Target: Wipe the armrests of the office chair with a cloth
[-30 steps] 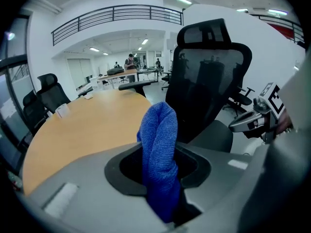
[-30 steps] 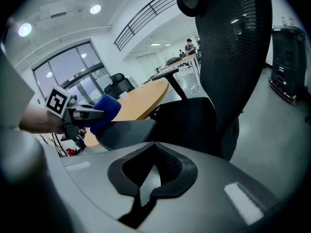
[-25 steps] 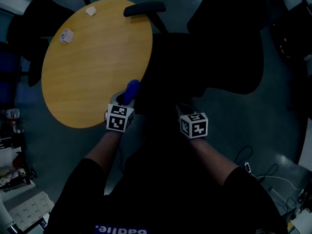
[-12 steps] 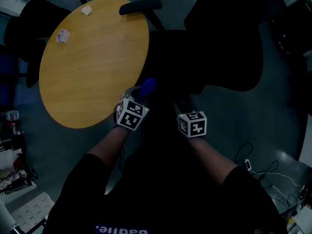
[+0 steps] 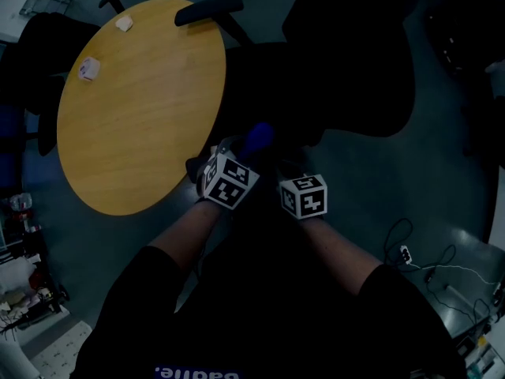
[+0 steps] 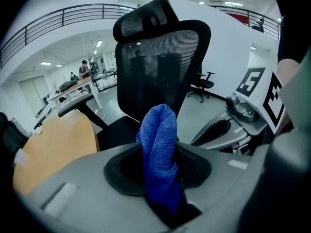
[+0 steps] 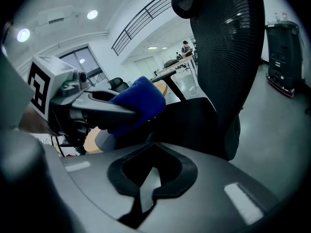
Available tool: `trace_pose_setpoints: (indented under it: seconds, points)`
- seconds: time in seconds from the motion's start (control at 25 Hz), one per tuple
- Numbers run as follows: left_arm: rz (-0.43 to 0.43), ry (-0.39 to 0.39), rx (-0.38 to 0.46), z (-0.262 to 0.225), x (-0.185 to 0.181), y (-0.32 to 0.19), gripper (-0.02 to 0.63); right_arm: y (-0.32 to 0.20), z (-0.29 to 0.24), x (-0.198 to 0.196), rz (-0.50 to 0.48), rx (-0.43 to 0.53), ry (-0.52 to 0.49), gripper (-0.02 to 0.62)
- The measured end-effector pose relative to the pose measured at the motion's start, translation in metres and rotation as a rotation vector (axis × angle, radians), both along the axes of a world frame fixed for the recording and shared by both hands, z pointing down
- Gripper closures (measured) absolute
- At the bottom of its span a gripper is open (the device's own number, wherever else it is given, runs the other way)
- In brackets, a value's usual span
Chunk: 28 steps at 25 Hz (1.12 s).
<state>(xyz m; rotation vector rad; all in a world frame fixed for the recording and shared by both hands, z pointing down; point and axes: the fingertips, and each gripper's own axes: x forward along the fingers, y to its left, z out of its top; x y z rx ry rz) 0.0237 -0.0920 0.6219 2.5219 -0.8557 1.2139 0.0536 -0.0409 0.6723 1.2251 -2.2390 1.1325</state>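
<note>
Backdrop: round yellow wooden worktop (image 5: 134,109), black mesh office chair (image 6: 160,76)
Left gripper (image 6: 161,191): jaws clamped on blue microfibre cloth (image 6: 159,144)
Right gripper (image 7: 146,186): jaws together, empty

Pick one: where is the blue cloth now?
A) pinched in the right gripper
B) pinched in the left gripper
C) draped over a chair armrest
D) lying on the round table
B: in the left gripper view the blue cloth stands up between the fingers of the left gripper, while the right gripper holds nothing.
</note>
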Motion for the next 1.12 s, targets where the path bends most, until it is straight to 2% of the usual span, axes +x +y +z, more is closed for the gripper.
trace_pose_setpoints:
  seconds: [0.24,0.44,0.52,0.64,0.88,1.04,1.12]
  points:
    - [0.042,0.036,-0.026,0.001,0.029,0.003,0.466,0.001,0.002,0.001,-0.001,0.001,-0.009,0.592]
    - [0.087,0.117,-0.061,-0.007,0.059,0.015,0.465,0.005,0.004,0.001,-0.013,-0.008,-0.009,0.592]
    - [0.073,0.154,-0.097,-0.005,0.066,0.021,0.465,0.007,0.005,0.001,-0.027,-0.012,-0.016,0.592]
    - [0.044,0.193,-0.144,-0.001,0.068,0.031,0.466,0.014,0.005,0.007,-0.044,-0.027,-0.035,0.591]
    - [0.132,0.177,-0.173,-0.003,0.073,0.065,0.466,0.036,-0.005,0.045,-0.049,-0.045,-0.043,0.591]
    - [0.095,0.217,-0.234,-0.001,0.065,0.085,0.466,0.045,-0.006,0.07,-0.017,-0.058,-0.049,0.591]
    - [0.074,0.268,-0.236,-0.008,0.061,0.093,0.466,0.044,-0.009,0.077,-0.009,-0.052,-0.057,0.591]
